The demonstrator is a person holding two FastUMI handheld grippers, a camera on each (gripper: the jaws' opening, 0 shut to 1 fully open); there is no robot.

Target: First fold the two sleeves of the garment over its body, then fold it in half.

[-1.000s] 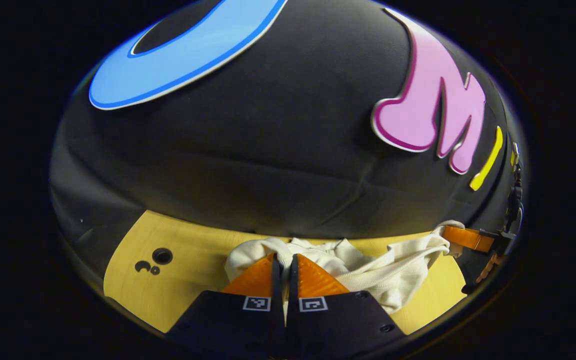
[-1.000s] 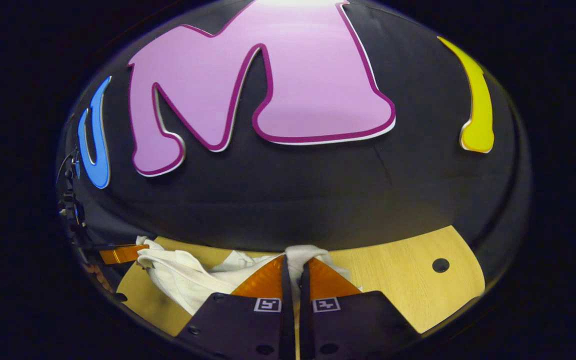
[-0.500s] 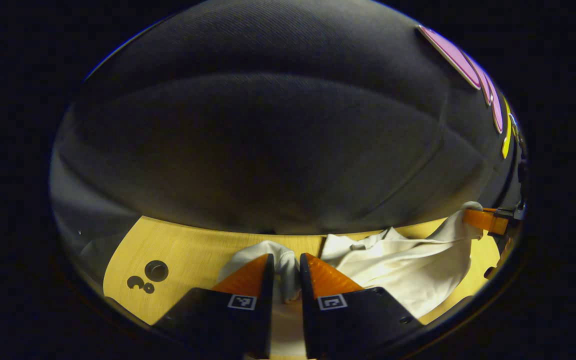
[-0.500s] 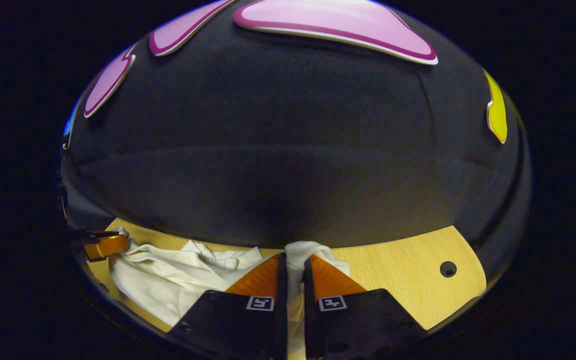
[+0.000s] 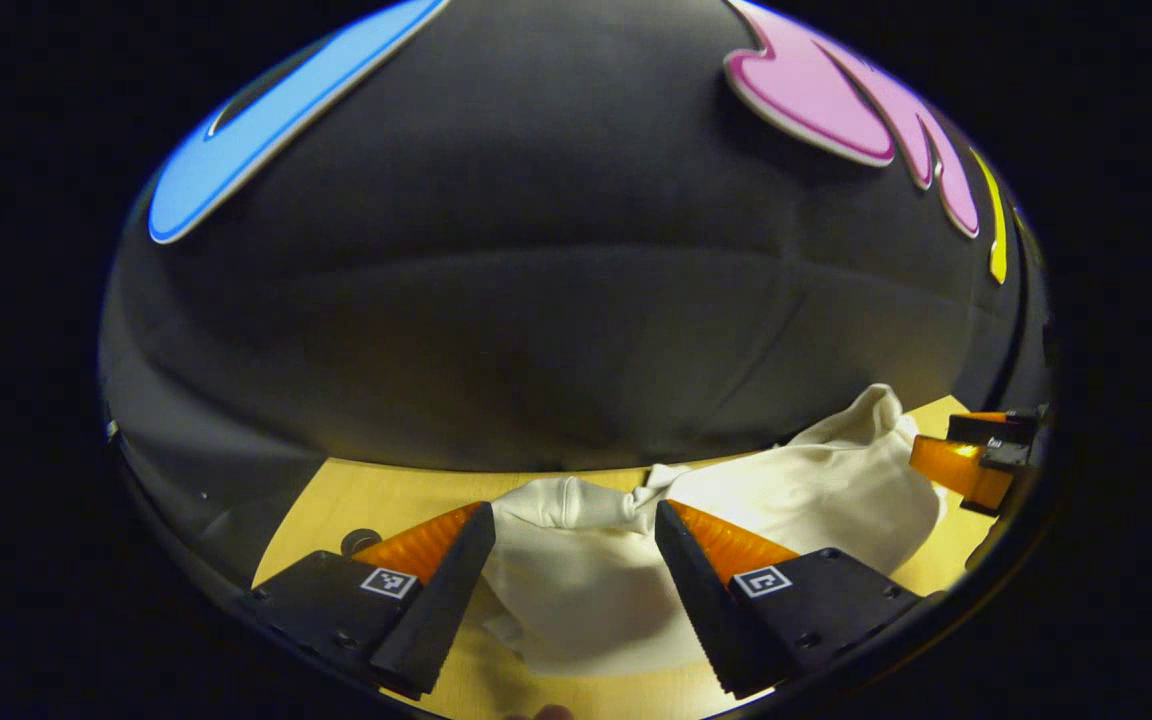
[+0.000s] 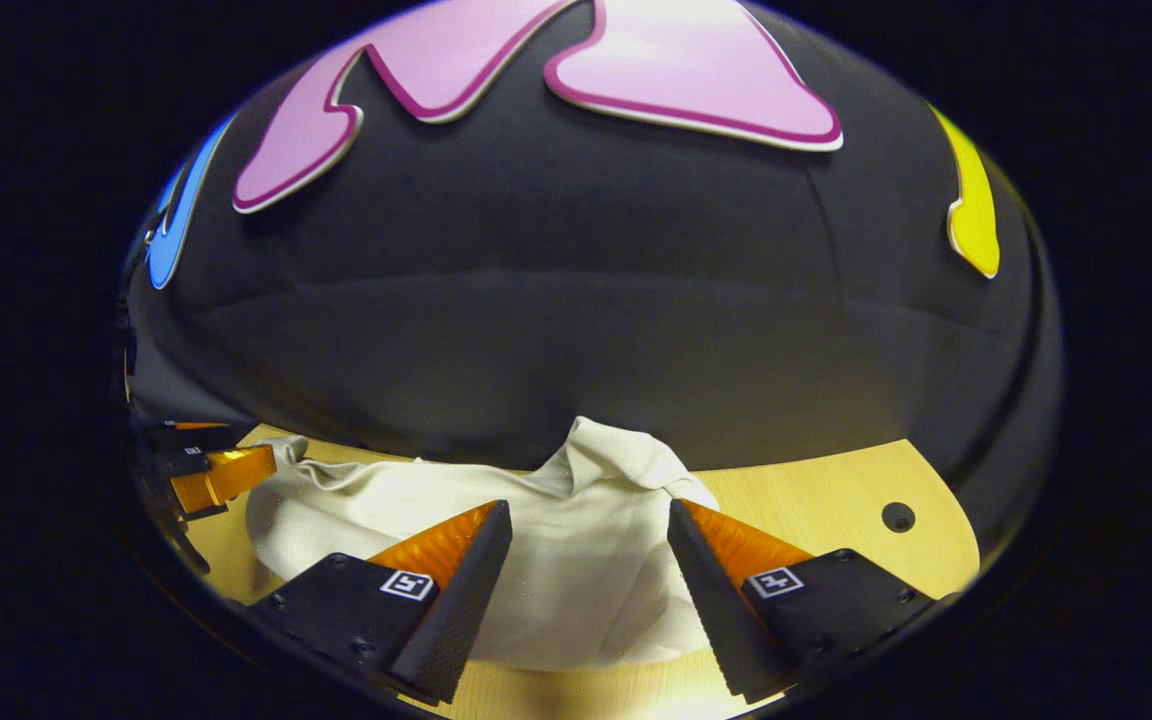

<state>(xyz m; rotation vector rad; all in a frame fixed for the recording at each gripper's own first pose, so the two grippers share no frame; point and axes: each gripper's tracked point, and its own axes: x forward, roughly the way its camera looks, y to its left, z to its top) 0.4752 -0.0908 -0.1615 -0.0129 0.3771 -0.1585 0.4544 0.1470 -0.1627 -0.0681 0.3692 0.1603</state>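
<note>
In the left gripper view, the left gripper (image 5: 568, 535) hangs low over the wooden table (image 5: 356, 490) with its jaws spread wide and nothing between them. The cream garment (image 5: 586, 580) lies on the table under and ahead of the gap, a rolled edge of cloth crossing from about 11 o'clock to 1 o'clock just beyond the fingertips. Farther right, at 3 o'clock, the right gripper (image 5: 966, 465) sits just beside the raised far corner of the cloth.

In the right gripper view, the right gripper (image 6: 588, 530) also has its jaws wide apart and grips nothing. The garment (image 6: 576, 570) spreads beneath it, with a peaked bunch of fabric at 12 o'clock against the booth wall. At 9 o'clock the left gripper (image 6: 221, 470) rests near the other end of the cloth.

The cloth looks set down in a rough bundle, though I cannot tell for certain which parts are sleeves. To do the step well, I would judge it best to find a sleeve's cuff, pinch only that one layer, and carry it flat across the body so no ridge builds up. The bunched peak should be smoothed first.

The square black-and-white markers (image 5: 384, 582) on the fingers carry patterns, not words. No brand or readable label shows on the garment.
</note>
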